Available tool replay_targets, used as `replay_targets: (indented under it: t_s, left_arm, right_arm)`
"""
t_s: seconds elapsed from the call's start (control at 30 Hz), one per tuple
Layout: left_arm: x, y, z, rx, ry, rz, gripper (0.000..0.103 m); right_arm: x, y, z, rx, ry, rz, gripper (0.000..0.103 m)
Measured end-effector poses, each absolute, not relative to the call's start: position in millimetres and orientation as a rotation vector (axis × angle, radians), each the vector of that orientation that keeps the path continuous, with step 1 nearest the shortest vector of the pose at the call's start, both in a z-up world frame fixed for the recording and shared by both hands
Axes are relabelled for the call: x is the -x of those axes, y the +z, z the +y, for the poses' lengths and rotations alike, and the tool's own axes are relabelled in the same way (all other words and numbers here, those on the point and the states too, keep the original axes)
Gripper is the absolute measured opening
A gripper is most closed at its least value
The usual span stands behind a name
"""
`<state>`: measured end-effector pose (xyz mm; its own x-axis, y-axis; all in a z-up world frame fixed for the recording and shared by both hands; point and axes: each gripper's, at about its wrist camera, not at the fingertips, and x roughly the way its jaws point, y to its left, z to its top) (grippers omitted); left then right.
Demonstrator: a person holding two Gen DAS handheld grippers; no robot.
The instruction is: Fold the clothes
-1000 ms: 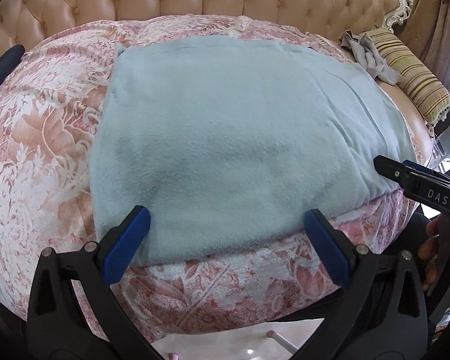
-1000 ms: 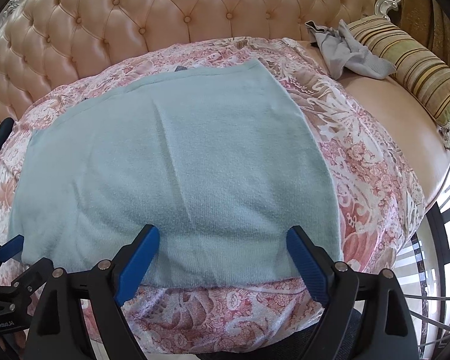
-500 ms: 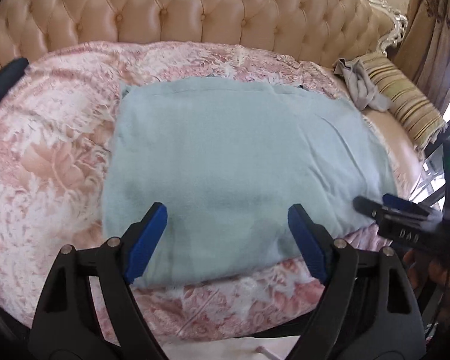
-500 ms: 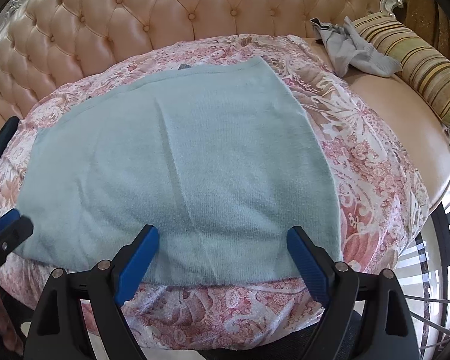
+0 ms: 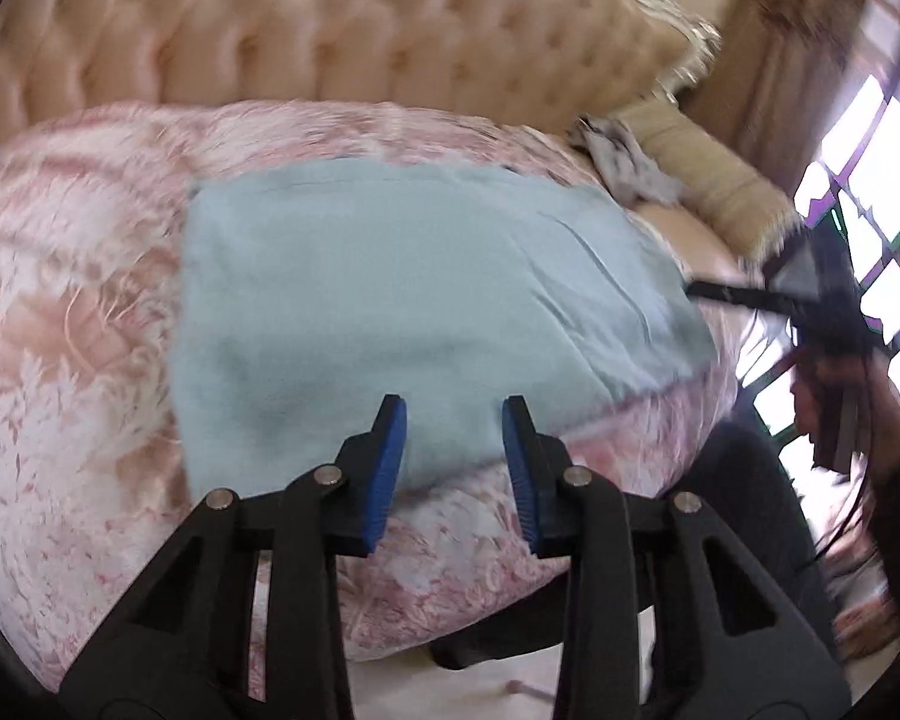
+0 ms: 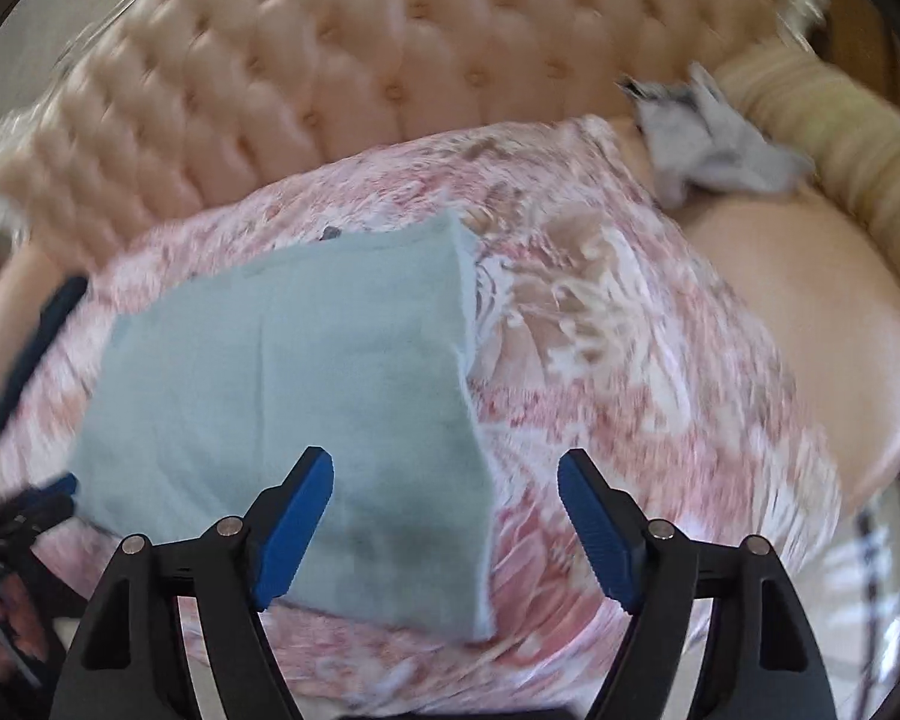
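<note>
Tufted headboard w/ pink floral bedspread, now blurred vs earlier sharp views. Light-blue folded cloth lies flat on spread, unmoved. Left hand-held gripper pulled back, jaws just narrowed, nothing between them, released. Right hand-held gripper swung rightward past cloth's edge, wide, released.

Both views are daylit and evenly bright. In the left wrist view, the window panes at the right edge are blown out to white, with purple fringing along their bars. Motion blur smears both views: the tufted headboard and the floral bedspread lose their detail, while the near gripper fingers stay sharp. Fisheye distortion bows the scene, and black vignetting fills the corners.
</note>
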<state>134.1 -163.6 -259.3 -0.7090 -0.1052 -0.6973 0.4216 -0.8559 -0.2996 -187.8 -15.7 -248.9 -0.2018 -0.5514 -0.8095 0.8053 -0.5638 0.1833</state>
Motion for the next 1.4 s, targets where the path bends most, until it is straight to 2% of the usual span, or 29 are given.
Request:
replay_targets:
  t_s: [0.07,0.2,0.37,0.4,0.47,0.53,0.7,0.73,0.77,0.8,0.87,1.13,1.4]
  left_arm:
    - [-129.3,-261.0,-144.3,-1.054,-2.599,0.479,0.036]
    - [-115.8,-255.2,-97.7,-1.079,-2.625,0.021,0.037]
    - [-78.7,-259.8,-43.5,-1.067,-2.611,-0.493,0.037]
    - [-68.7,-262.0,-37.2,-1.061,-2.599,-0.564,0.037]
    - [-52.4,-268.2,-29.2,-1.073,-2.572,-0.67,0.037]
    - [-39.1,-277.1,-23.7,-1.098,-2.555,-0.753,0.037]
    - [-19.5,-287.5,-23.3,-1.137,-2.493,-0.849,0.037]
    - [-16.3,-288.6,-24.6,-1.142,-2.479,-0.856,0.034]
    - [-14.0,-289.1,-25.6,-1.153,-2.467,-0.859,0.024]
    - [-12.9,-290.0,-25.7,-1.164,-2.453,-0.869,0.005]
    - [-14.4,-292.1,-23.7,-1.155,-2.439,-0.91,0.005]
    - [-18.7,-294.6,-28.4,-1.176,-2.452,-0.884,0.004]
    - [-22.2,-296.7,-24.7,-1.177,-2.461,-0.859,0.004]
  right_arm:
    - [195.3,-252.1,-20.0,-1.111,-1.839,0.319,0.079]
    - [218.4,-261.2,-30.4,-1.182,-1.734,0.19,0.079]
    - [237.5,-272.4,-53.7,-1.256,-1.668,0.168,0.077]
    - [238.9,-273.6,-57.9,-1.258,-1.664,0.175,0.057]
    - [239.8,-273.3,-62.7,-1.265,-1.671,0.21,0.011]
    - [239.8,-269.7,-62.4,-1.26,-1.678,0.213,0.01]
    - [231.5,-256.5,-62.2,-1.202,-1.703,0.266,0.01]
    - [230.6,-253.8,-61.1,-1.194,-1.706,0.259,0.01]
    - [229.8,-251.1,-59.9,-1.187,-1.708,0.253,0.009]
    - [231.5,-250.3,-57.9,-1.193,-1.714,0.241,0.009]
    - [236.7,-251.8,-56.2,-1.207,-1.74,0.256,0.008]
    - [232.0,-263.1,-67.7,-1.21,-1.785,0.376,0.008]
    - [249.4,-247.2,-56.5,-1.209,-1.879,0.361,0.011]
